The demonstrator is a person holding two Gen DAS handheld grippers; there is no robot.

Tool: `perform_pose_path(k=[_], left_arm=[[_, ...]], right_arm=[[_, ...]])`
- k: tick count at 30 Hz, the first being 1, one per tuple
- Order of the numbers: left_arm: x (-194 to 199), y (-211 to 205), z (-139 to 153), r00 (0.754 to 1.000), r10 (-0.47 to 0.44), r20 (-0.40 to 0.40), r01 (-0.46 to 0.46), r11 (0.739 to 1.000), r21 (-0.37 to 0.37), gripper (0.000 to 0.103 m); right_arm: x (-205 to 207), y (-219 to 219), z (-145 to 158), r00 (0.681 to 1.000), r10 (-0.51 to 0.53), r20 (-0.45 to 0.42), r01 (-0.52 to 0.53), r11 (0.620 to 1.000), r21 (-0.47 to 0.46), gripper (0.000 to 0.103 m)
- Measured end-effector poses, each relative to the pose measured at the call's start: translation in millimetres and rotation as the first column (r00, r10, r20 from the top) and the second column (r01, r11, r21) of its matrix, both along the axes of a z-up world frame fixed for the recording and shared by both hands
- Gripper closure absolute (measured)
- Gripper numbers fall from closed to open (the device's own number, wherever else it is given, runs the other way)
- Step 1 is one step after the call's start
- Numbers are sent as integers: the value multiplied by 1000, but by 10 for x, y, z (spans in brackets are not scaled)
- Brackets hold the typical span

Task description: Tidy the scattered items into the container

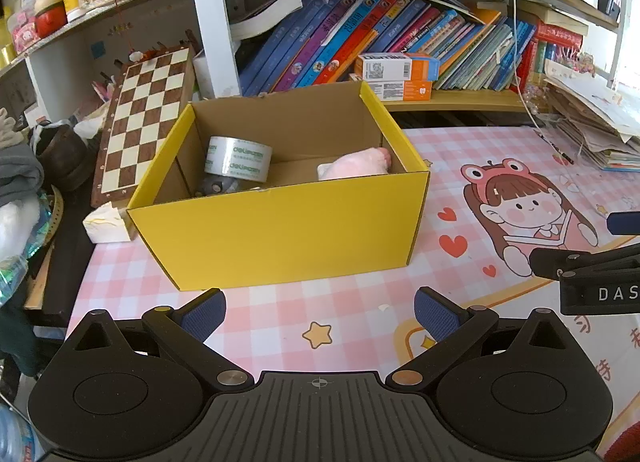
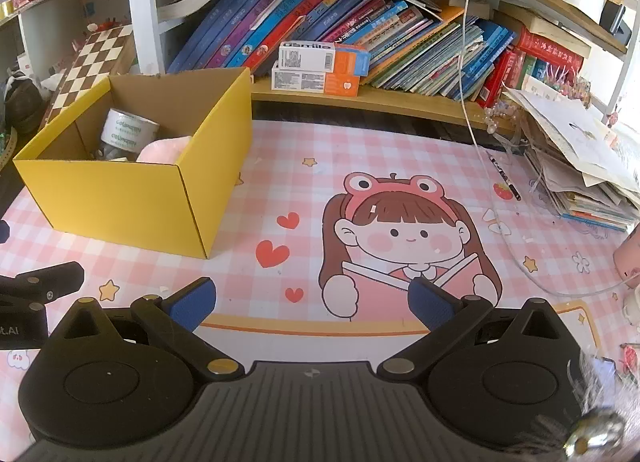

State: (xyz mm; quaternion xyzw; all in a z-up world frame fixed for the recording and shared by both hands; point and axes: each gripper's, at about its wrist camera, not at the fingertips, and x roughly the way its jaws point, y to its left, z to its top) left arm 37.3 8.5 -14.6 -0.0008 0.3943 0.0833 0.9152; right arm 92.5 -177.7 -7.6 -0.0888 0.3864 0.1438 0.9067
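Note:
A yellow cardboard box point(image 1: 280, 234) stands open on the pink checked desk mat, seen also from the right as the box point(image 2: 120, 198). Inside it lie a roll of clear tape point(image 1: 238, 158), a pink soft item point(image 1: 356, 164) and a small grey object point(image 1: 218, 184); the tape roll point(image 2: 128, 132) and pink item point(image 2: 162, 150) show in the right wrist view too. My left gripper point(image 1: 320, 312) is open just in front of the box, nothing between its fingers. My right gripper point(image 2: 312, 300) is open over the cartoon girl print, empty.
A chessboard point(image 1: 146, 114) leans left of the box. Shelves of books point(image 2: 360, 34) and two white-orange cartons point(image 2: 320, 70) stand behind. A stack of papers point(image 2: 580, 166), a pen point(image 2: 506, 178), a white cable point(image 2: 468, 82) and a pink object point(image 2: 630, 262) occupy the right side.

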Motion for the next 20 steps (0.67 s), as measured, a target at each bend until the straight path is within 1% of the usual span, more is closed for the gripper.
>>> perform_pose_path(k=[7, 20], left_arm=[[4, -5, -4, 1000, 0, -2, 0, 1000, -6, 1], [-14, -11, 7, 999, -26, 26, 27, 999, -25, 1]], right_arm=[[11, 4, -13, 1000, 5, -4, -5, 1000, -1, 0], [15, 33, -37, 1000, 18, -15, -18, 1000, -7, 0]])
